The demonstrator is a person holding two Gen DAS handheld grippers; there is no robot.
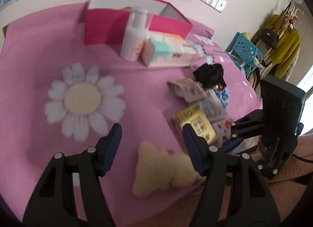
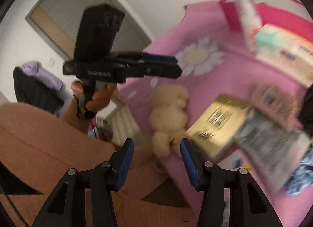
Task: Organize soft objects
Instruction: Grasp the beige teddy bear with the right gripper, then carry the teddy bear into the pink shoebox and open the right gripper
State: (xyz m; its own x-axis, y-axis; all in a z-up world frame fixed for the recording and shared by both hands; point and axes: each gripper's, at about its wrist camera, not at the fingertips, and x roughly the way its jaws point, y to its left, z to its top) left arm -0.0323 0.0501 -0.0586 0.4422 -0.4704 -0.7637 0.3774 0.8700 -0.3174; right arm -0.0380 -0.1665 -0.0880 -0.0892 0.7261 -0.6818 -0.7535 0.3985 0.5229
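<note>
A: Where was the cream fluffy plush bear (image 1: 162, 170)?

B: Lying on the pink bedspread (image 1: 39, 51) near its front edge, beside a gold printed packet (image 1: 195, 123).

A: And the left gripper (image 1: 151, 145)?

B: Spread wide over the bear, holding nothing.

A: The right gripper (image 2: 157, 159)?

B: Also apart and empty, with the bear just ahead of its blue pads (image 2: 127, 160).
</note>
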